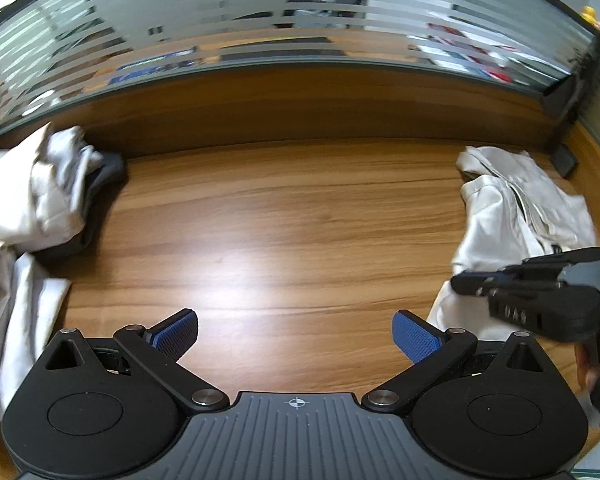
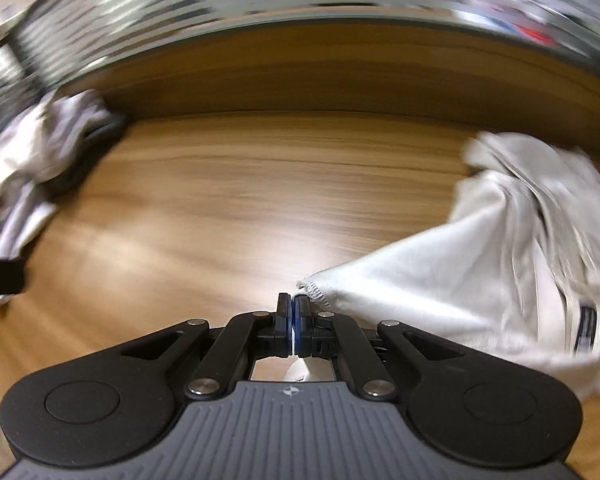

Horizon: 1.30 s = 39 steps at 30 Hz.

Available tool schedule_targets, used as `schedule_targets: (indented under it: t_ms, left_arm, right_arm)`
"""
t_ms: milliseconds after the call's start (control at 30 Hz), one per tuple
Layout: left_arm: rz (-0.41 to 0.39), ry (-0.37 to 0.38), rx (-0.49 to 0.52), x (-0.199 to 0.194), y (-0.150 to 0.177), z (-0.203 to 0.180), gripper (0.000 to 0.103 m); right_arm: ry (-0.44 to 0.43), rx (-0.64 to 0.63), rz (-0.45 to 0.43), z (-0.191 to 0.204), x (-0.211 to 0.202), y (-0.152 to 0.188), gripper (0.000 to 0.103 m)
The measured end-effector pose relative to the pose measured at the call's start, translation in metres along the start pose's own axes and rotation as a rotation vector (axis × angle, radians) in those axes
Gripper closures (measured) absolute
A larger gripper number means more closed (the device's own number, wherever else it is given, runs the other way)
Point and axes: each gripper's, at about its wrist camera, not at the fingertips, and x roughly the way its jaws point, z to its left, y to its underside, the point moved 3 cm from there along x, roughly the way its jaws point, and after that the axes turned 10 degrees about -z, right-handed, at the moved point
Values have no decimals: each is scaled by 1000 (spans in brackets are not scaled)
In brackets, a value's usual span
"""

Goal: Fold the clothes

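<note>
Beside the closed right tongs (image 2: 292, 300) trails the white garment's (image 2: 480, 264) hem.

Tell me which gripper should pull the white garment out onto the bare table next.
Right. The right gripper is shut, with the hemmed corner of the white garment drawn taut at its fingers. The left gripper stands open over bare table, touching no cloth.
</note>
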Motion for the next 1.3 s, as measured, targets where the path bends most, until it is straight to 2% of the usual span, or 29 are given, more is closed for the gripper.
schedule_targets:
  t_ms: [167, 400, 533, 600, 667, 733, 867, 1000, 1133, 1300]
  left_arm:
    - [9, -54, -54, -4, 7, 24, 0]
    - [26, -108, -115, -12, 17, 44, 0]
    - [47, -108, -135, -11, 26, 50, 0]
    - [57, -104, -130, -9, 29, 51, 0]
    - [60, -102, -115, -9, 29, 49, 0]
    - [57, -98, -95, -10, 28, 46, 0]
    - [58, -76, -62, -11, 24, 37, 0]
    - [56, -69, -24, -10, 20, 26, 0]
    - [73, -56, -24, -7, 20, 18, 0]
    - [78, -33, -3, -5, 21, 8, 0]
  right_arm:
    - [-235, -140, 32, 73, 0, -6, 103]
    - [-316, -289, 34, 117, -14, -5, 102]
    - [-249, -256, 9, 95, -13, -7, 99]
    - [-200, -220, -9, 80, -9, -9, 92]
    - [-137, -175, -41, 58, -9, -10, 72]
    - [-68, -130, -68, 34, -8, -9, 64]
    - [63, -19, -90, -30, -18, -3, 60]
    - [149, 40, -88, -74, -14, 7, 56]
    - [188, 61, -61, -105, -4, 14, 49]
    - [196, 60, 2, -123, 22, 20, 49]
